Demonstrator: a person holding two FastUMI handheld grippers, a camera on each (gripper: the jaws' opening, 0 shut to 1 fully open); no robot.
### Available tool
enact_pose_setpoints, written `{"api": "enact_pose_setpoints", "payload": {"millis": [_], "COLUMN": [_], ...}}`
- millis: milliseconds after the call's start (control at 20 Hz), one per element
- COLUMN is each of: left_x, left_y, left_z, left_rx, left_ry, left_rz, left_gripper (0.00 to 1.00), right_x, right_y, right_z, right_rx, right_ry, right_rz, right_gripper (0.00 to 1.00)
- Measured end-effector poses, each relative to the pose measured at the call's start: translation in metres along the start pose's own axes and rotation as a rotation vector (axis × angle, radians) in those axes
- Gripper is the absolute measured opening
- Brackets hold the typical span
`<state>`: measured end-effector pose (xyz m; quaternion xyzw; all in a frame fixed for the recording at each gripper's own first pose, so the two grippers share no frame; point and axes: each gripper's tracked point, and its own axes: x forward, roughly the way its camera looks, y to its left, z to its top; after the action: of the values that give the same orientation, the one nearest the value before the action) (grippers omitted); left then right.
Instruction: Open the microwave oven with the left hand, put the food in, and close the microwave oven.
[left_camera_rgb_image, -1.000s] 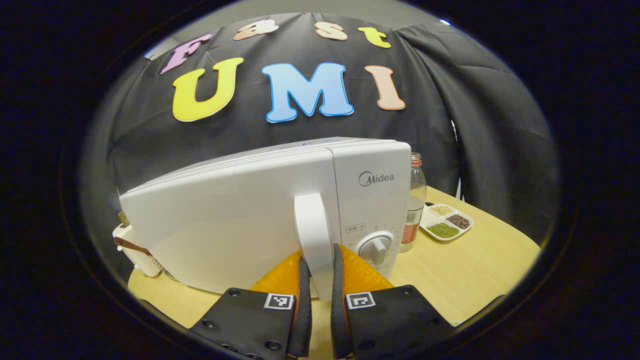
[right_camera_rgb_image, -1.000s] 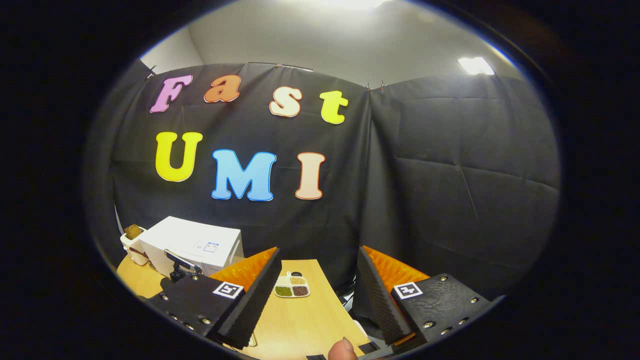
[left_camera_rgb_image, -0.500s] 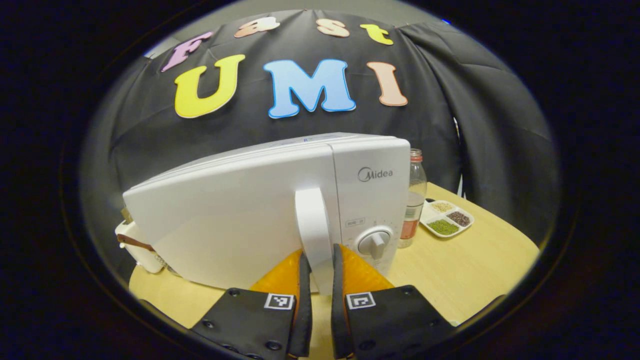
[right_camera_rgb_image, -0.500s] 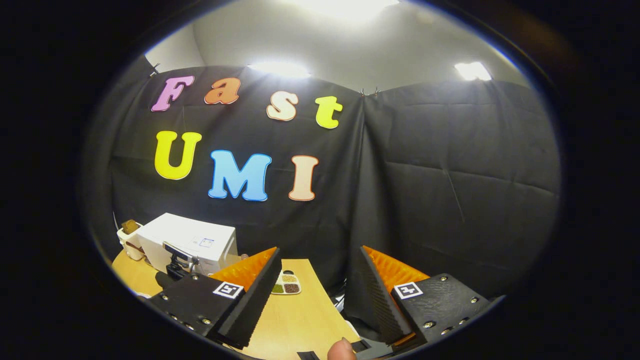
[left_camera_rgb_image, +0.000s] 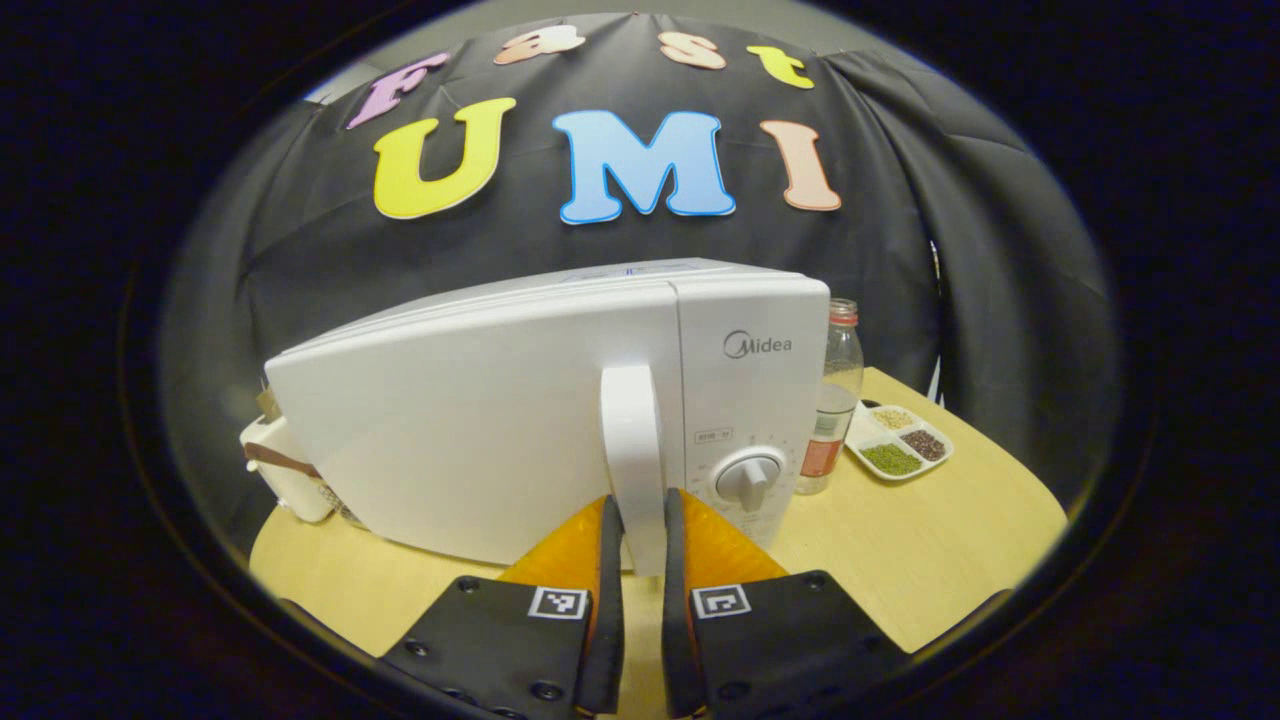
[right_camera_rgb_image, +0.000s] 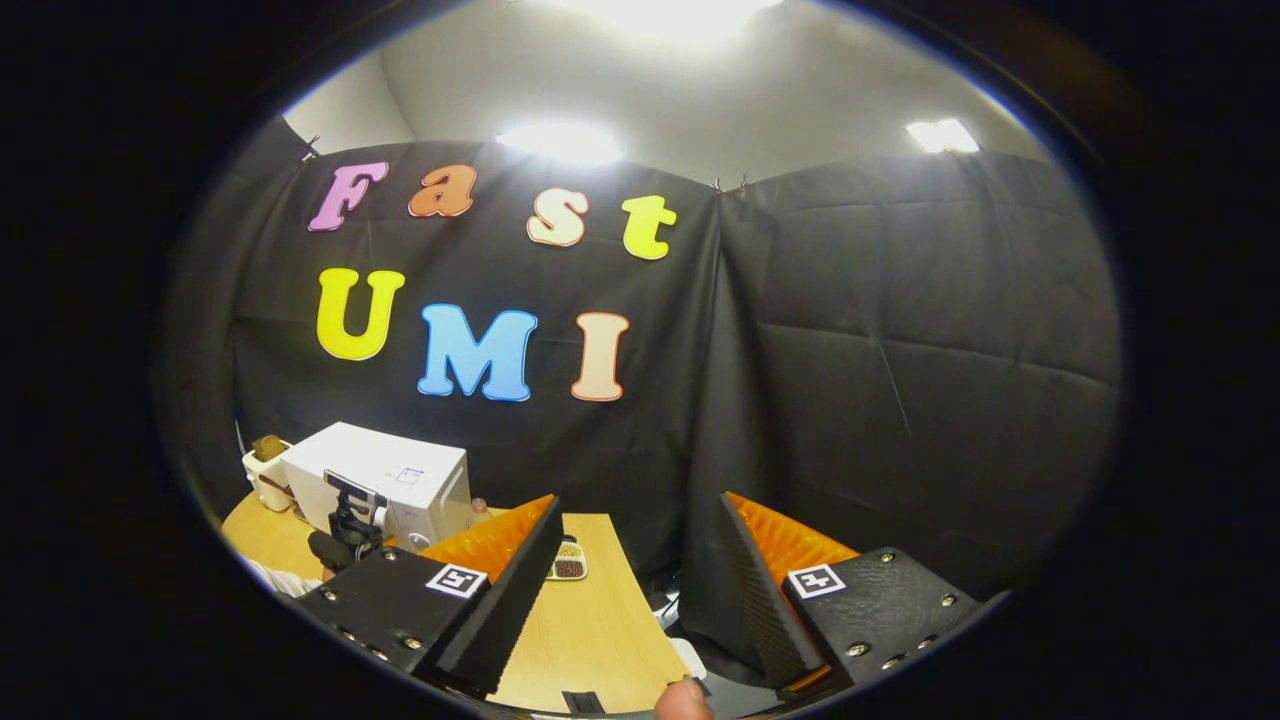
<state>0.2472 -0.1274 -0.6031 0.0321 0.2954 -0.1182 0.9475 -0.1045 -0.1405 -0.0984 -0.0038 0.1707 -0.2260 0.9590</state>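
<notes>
Fingers of our left gripper (left_camera_rgb_image: 640, 525) are pinching the upright white handle (left_camera_rgb_image: 632, 450) of the microwave oven (left_camera_rgb_image: 560, 400), one finger on each side of the bar's lower end. We are seeing the oven standing on the pale wooden table (left_camera_rgb_image: 930, 545), its white door (left_camera_rgb_image: 460, 430) facing us and its round dial (left_camera_rgb_image: 748, 478) sitting just right of the handle. We cannot tell from here whether the door is cracked ajar or flush with the body. A clear bottle (left_camera_rgb_image: 832, 405) with a red cap is standing just beside the oven's right side, and a small divided dish (left_camera_rgb_image: 897, 444) of grains is lying near it, farther right. A white container (left_camera_rgb_image: 285, 475) is peeking out at the oven's left.

We are holding our right gripper (right_camera_rgb_image: 635, 560) well apart from the oven, its fingers spread wide with nothing between them, pointing up toward the booth's black cloth. In the right gripper view the microwave oven (right_camera_rgb_image: 385, 480) is sitting small at the lower left, and a fingertip (right_camera_rgb_image: 683, 700) is showing at the bottom edge. We are not able to make out the food.
</notes>
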Motion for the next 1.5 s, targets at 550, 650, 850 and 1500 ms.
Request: {"api": "enact_pose_setpoints", "payload": {"millis": [550, 650, 850, 1500], "left_x": [-0.087, -0.059, -0.007, 0.026], "left_y": [0.003, -0.003, -0.01, 0.0], "left_z": [-0.07, -0.048, -0.043, -0.011], "left_rx": [0.096, 0.067, 0.039, -0.089], "left_ry": [0.046, 0.007, 0.019, -0.061], "left_rz": [-0.002, -0.043, -0.084, -0.046], "left_gripper": [0.09, 0.24, 0.41, 0.17], "right_x": [0.001, 0.011, 0.033, 0.055], "right_y": [0.018, 0.03, 0.065, 0.114], "right_z": [-0.027, -0.024, -0.011, -0.017], "right_rx": [0.038, 0.002, -0.025, -0.094], "right_ry": [0.035, 0.042, 0.055, 0.121], "right_rz": [0.084, 0.068, 0.041, 0.01], "right_gripper": [0.94, 0.94, 0.94, 0.94]}}
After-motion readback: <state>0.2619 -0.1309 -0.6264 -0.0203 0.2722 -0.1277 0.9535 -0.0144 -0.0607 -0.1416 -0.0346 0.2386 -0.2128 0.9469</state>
